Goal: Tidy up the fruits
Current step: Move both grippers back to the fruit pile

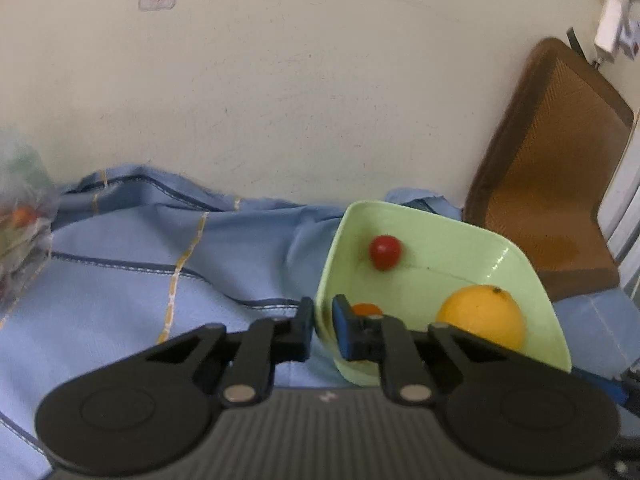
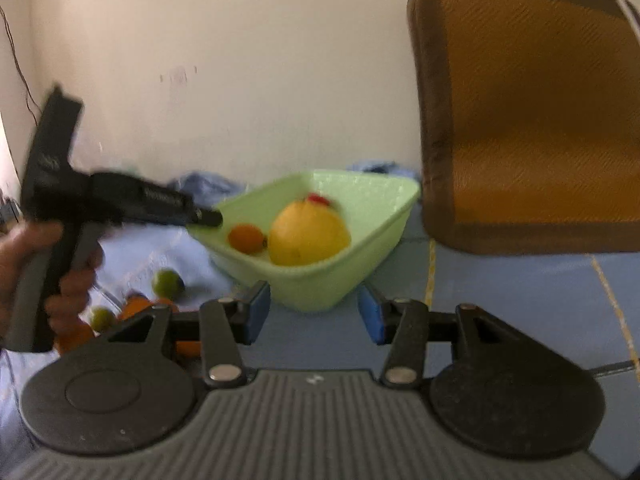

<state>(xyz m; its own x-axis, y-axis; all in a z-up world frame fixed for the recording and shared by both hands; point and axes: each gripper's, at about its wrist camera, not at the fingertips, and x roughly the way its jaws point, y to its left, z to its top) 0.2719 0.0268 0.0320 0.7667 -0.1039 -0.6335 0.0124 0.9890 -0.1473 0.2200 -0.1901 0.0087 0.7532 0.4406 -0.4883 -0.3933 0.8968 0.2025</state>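
A light green bowl [image 1: 432,240] is tilted above the blue cloth; it also shows in the right wrist view [image 2: 360,196]. It holds a large yellow-orange fruit [image 1: 482,316], a small red fruit [image 1: 385,252] and a small orange fruit [image 1: 366,309]. My left gripper [image 1: 323,328] is shut on the bowl's near rim, one finger inside and one outside. In the right wrist view the left gripper [image 2: 208,218] grips the bowl's left rim. My right gripper [image 2: 314,316] is open and empty, just in front of the bowl. Loose green [image 2: 166,283] and orange fruits [image 2: 136,306] lie on the cloth at left.
A brown mesh chair [image 2: 528,120] stands right of the bowl, close to it. A cream wall [image 1: 280,80] runs behind. A clear plastic bag with fruit [image 1: 22,216] sits at the far left. The blue cloth [image 1: 120,280] is wrinkled near the wall.
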